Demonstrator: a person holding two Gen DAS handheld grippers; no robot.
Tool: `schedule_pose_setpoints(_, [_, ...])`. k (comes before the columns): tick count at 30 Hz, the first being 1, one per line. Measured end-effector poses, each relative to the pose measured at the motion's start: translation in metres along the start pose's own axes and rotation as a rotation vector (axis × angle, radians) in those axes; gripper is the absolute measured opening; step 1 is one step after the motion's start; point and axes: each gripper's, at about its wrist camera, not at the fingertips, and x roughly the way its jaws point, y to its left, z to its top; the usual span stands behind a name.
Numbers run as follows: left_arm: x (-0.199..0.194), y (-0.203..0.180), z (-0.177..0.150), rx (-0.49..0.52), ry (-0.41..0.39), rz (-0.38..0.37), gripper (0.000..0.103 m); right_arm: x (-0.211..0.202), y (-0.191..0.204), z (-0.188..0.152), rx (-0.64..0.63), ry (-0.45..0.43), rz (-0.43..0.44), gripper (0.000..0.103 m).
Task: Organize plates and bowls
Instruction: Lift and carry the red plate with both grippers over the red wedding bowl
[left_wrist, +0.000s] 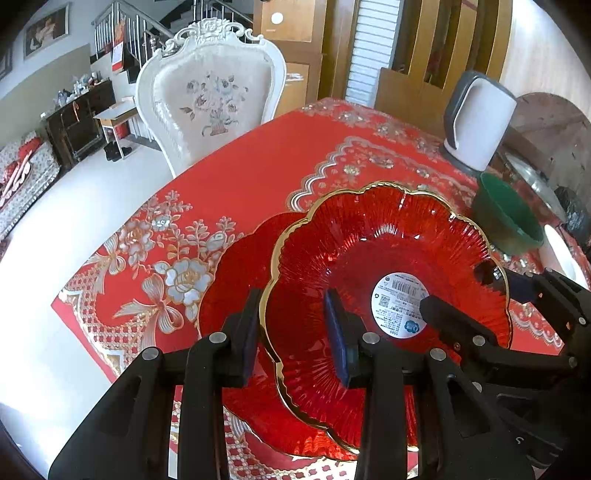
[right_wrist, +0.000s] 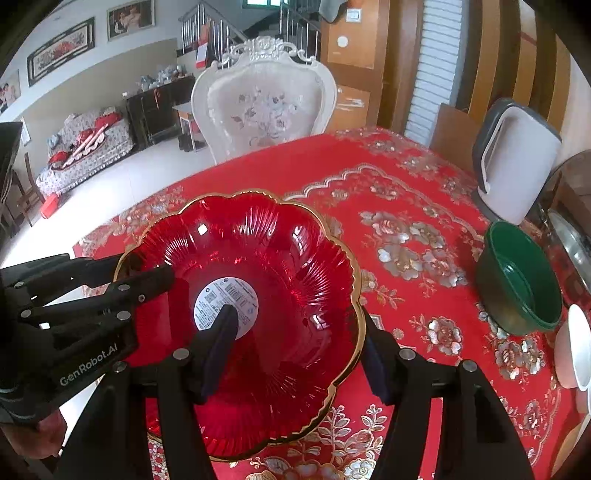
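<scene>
Left wrist: our left gripper (left_wrist: 295, 332) straddles the rim of the gold-rimmed red glass plate (left_wrist: 388, 251), above a second red plate (left_wrist: 236, 269); grip unclear. Right wrist: our right gripper (right_wrist: 295, 343) likewise straddles its rim. Glass looks rigid, slick, breakable; we'd hold the rim.

Lower red plate (left_wrist: 236, 273): mostly hidden under the upper red plate (left_wrist: 388, 258), only its left part shows; near edge lost behind the left gripper (left_wrist: 295, 336).
Label (left_wrist: 400, 304) on upper plate: print too small to read, right edge covered by a right gripper (right_wrist: 295, 347) finger.
Right of upper plate: white bowl (right_wrist: 576, 347) cut by frame edge; metal lid (right_wrist: 570, 240) only partly in view behind the green bowl (right_wrist: 521, 277).
Kettle (left_wrist: 480, 122) base partly hidden by green bowl in left wrist view.
</scene>
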Motion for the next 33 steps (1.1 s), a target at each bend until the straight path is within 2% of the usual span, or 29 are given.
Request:
schedule_pose_setpoints(12, [0.018, 0.012, -0.007, -0.002, 0.033, 0.050, 0.033, 0.025, 0.015, -0.002, -0.039, 0.068, 0.007, 0.065])
schedule_pose_setpoints(20, [0.034, 0.015, -0.012, -0.006, 0.066, 0.044, 0.033, 0.040, 0.015, -0.005, -0.051, 0.109, 0.005, 0.066])
schedule_pose_setpoints(30, [0.036, 0.020, -0.013, -0.004, 0.049, 0.052, 0.033, 0.046, 0.020, -0.006, -0.080, 0.116, 0.002, 0.068])
schedule_pose_setpoints(33, [0.037, 0.022, -0.012, -0.001, 0.040, 0.047, 0.034, 0.049, 0.027, -0.010, -0.127, 0.128, -0.008, 0.071])
